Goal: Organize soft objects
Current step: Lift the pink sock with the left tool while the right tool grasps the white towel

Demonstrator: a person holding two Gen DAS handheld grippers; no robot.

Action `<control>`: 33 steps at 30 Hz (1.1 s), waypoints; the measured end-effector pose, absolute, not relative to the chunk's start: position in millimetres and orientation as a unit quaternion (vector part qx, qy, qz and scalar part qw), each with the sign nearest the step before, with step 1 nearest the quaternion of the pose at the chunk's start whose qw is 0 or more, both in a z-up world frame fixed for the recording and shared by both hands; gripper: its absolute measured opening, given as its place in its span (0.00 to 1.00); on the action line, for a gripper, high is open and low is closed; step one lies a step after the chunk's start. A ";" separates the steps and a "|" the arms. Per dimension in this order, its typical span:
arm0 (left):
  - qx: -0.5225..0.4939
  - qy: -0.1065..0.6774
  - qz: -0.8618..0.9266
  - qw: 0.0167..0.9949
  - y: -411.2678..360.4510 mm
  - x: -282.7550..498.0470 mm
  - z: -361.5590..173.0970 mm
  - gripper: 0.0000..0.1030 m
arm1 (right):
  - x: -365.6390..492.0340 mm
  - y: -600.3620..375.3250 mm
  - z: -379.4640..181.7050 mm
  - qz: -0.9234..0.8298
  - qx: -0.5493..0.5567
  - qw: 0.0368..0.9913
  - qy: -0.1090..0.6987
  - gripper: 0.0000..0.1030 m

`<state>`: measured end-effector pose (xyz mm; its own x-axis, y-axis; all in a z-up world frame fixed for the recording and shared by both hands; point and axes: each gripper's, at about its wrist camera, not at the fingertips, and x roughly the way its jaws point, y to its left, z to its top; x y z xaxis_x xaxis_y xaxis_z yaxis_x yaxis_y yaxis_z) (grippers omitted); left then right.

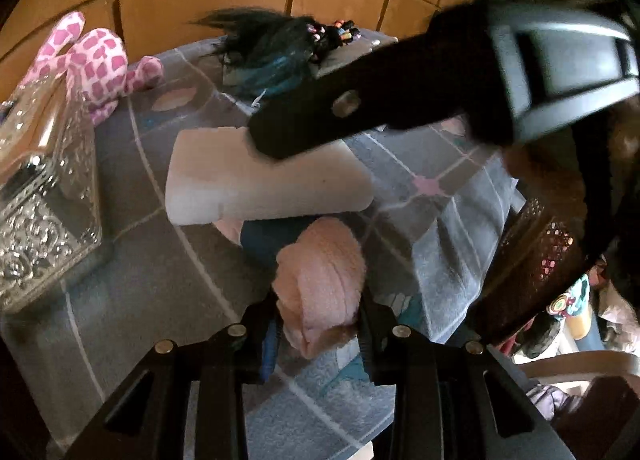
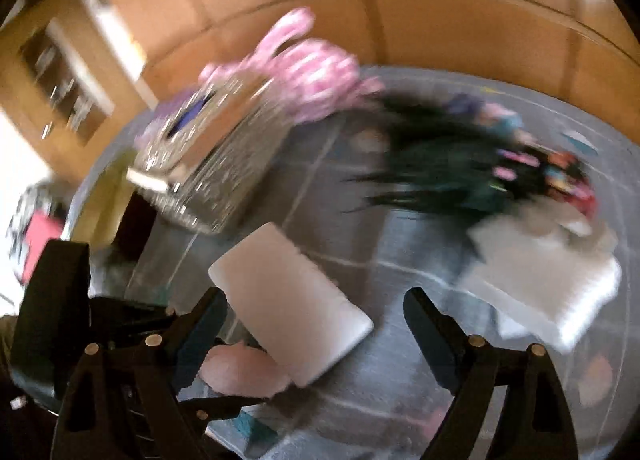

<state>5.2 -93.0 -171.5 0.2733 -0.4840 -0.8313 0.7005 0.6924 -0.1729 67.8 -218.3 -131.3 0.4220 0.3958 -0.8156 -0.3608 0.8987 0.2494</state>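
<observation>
My left gripper [image 1: 320, 302] is shut on a fluffy pink rolled cloth [image 1: 320, 272], low over the grey checked bedspread [image 1: 160, 280]. Just beyond it lies a white folded towel [image 1: 256, 184]. One black finger [image 1: 304, 128] of my right gripper reaches over the towel's far edge. In the blurred right wrist view, my right gripper [image 2: 316, 322] is open and straddles the same white towel [image 2: 288, 300]; its right finger stands clear of it. The pink cloth [image 2: 240, 376] shows just below the towel.
A pink-and-white spotted plush [image 1: 100, 60] and a dark wig with coloured beads [image 1: 276, 44] lie at the back by the wooden wall. A silver ornate box [image 1: 44, 212] stands on the left and a brown perforated basket [image 1: 532, 264] on the right. More white folded cloth [image 2: 552, 280] lies further right.
</observation>
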 end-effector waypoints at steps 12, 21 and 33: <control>0.093 0.473 -0.377 0.791 -79.3 7.2 -176.5 0.32 | 96.2 -175.7 -169.0 0.292 -0.030 0.776 0.558 0.59; 0.091 0.473 -0.376 0.792 -78.1 8.4 -177.7 0.32 | 88.2 -223.1 -161.4 0.238 0.077 0.813 0.525 0.54; 0.087 0.477 -0.373 0.791 -79.1 6.9 -177.1 0.32 | 57.7 -233.9 -147.7 0.181 -0.088 0.818 0.538 0.74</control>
